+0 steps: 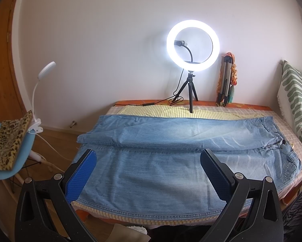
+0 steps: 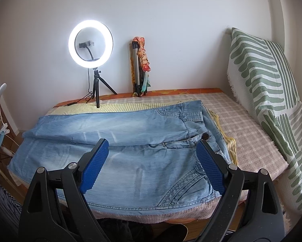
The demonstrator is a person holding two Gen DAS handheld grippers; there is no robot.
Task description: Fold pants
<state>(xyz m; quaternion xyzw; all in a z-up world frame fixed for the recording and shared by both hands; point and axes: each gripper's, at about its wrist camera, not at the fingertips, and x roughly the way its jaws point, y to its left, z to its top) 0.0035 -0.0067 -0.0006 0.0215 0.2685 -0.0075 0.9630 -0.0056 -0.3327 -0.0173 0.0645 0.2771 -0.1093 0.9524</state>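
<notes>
On checked bed cover (image 2: 251,133): jeans (image 2: 130,161) flat, ring light (image 2: 90,43) lit

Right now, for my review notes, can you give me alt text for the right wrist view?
Light blue denim pants lie spread flat on a checked bed cover, waistband to the right, with the open right gripper hovering above them, holding nothing. At the wall behind stand a lit ring light on a small tripod and a folded tripod; a green-striped cushion leans at right.

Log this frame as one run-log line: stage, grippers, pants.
stage: pre-grasp | left hand-held gripper: open, above pants | right hand-held gripper: open, above pants | jeans: spread flat on table, unfolded
</notes>
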